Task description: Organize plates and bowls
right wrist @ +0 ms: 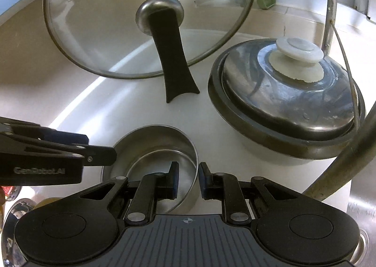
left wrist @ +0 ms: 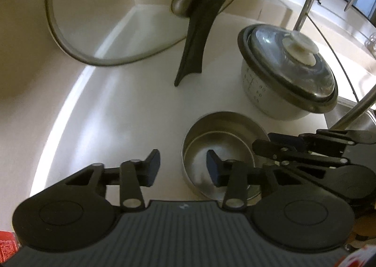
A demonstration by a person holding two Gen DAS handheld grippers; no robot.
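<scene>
Steel bowls, round and shiny, sit nested one inside the other [right wrist: 164,149] on the pale cream surface [left wrist: 105,102], near its front edge and just before a white cooking pot [left wrist: 270,93] capped by a domed metal lid with a cream knob [right wrist: 298,51]. Largest of all is the round glass lid with a steel rim [right wrist: 117,20], which stands tilted against the beige wall behind, propped on its long black handle [right wrist: 174,62], whose foot rests on the surface well behind the bowls. A curved metal rod [right wrist: 345,154] crosses the right side in front of the pot.

The right gripper [right wrist: 188,181] straddles the near wall of the outer bowl, one pad inside and one outside, its jaws drawn narrow; whether the pads actually press on the steel I cannot tell. The left gripper [left wrist: 183,167] hangs partly open at the bowls' other side: its right finger [left wrist: 215,168] reaches down inside the inner bowl, its left finger [left wrist: 152,163] hangs over bare surface, and neither touches the rim between them.
</scene>
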